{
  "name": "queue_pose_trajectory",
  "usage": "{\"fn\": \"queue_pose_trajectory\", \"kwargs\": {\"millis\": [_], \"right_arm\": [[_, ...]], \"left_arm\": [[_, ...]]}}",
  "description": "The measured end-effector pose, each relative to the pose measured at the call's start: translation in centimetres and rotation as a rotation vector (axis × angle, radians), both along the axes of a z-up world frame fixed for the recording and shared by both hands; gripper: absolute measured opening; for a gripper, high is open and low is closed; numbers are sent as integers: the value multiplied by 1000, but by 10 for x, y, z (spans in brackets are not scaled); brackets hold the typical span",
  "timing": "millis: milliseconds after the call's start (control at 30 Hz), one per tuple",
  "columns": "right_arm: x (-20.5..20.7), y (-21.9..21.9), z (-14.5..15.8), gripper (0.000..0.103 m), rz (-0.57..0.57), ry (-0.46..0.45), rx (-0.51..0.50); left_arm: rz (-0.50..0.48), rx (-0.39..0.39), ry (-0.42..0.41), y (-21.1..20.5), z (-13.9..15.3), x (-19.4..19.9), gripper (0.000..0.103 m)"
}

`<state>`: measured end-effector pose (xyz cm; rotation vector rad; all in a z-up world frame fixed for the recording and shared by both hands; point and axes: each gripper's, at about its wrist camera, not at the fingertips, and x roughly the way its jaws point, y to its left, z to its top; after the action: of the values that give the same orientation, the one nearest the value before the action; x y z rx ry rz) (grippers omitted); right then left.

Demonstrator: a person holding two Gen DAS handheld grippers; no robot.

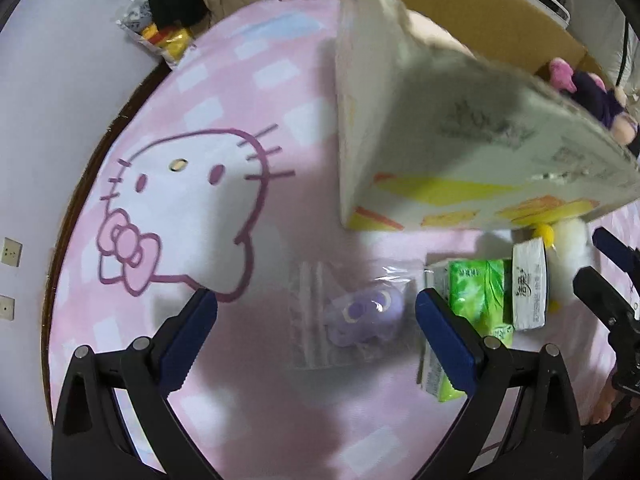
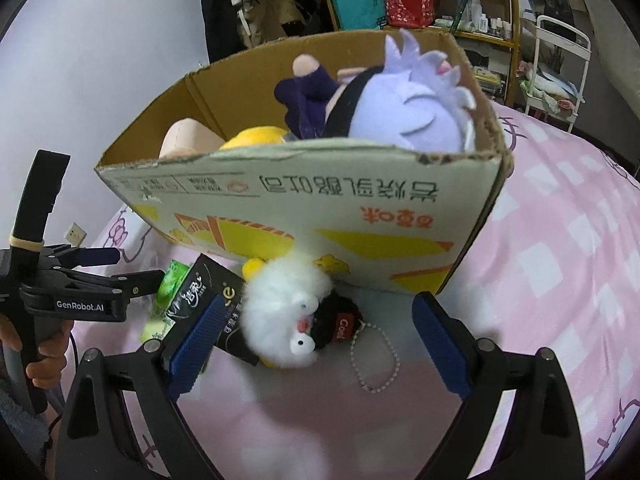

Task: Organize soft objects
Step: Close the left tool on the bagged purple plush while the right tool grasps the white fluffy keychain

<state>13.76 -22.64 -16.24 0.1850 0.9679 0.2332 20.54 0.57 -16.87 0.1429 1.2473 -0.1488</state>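
A cardboard box [image 2: 320, 208] stands on the pink bed and holds a lavender-haired plush doll [image 2: 408, 108], a yellow plush [image 2: 256, 138] and a peach one. My right gripper [image 2: 316, 340] is open above a white fluffy plush keychain [image 2: 284, 320] with a bead chain, lying against the box front. My left gripper [image 1: 316, 328] is open over a small purple plush in a clear bag [image 1: 360, 314]. Green tissue packs [image 1: 476, 300] and a black-and-white tissue pack [image 1: 530, 284] lie to its right. The box [image 1: 440, 140] rises beyond.
The bed has a pink checked Hello Kitty sheet [image 1: 180, 200]. A snack bag [image 1: 160, 36] lies at the bed's far edge by the wall. Shelves [image 2: 420, 0] and a white cart [image 2: 560, 68] stand behind the box. The left gripper shows in the right wrist view [image 2: 100, 272].
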Motion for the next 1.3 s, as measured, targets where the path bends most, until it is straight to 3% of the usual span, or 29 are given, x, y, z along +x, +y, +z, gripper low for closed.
{"fn": "queue_pose_trajectory", "kwargs": {"millis": [233, 633, 733, 1167, 1300], "right_arm": [[2, 3, -7, 98, 4, 17, 4], [13, -6, -17, 79, -21, 57, 48], [13, -5, -17, 75, -15, 50, 9], [10, -10, -11, 74, -42, 62, -27], [11, -8, -11, 68, -50, 71, -25]], "left_arm": [[-37, -10, 14, -11, -4, -1, 98], [-23, -17, 39, -15, -13, 7, 98], [-21, -14, 39, -13, -15, 10, 98], [-10, -7, 29, -11, -26, 9, 98], [-6, -10, 23, -12, -28, 6, 98]]}}
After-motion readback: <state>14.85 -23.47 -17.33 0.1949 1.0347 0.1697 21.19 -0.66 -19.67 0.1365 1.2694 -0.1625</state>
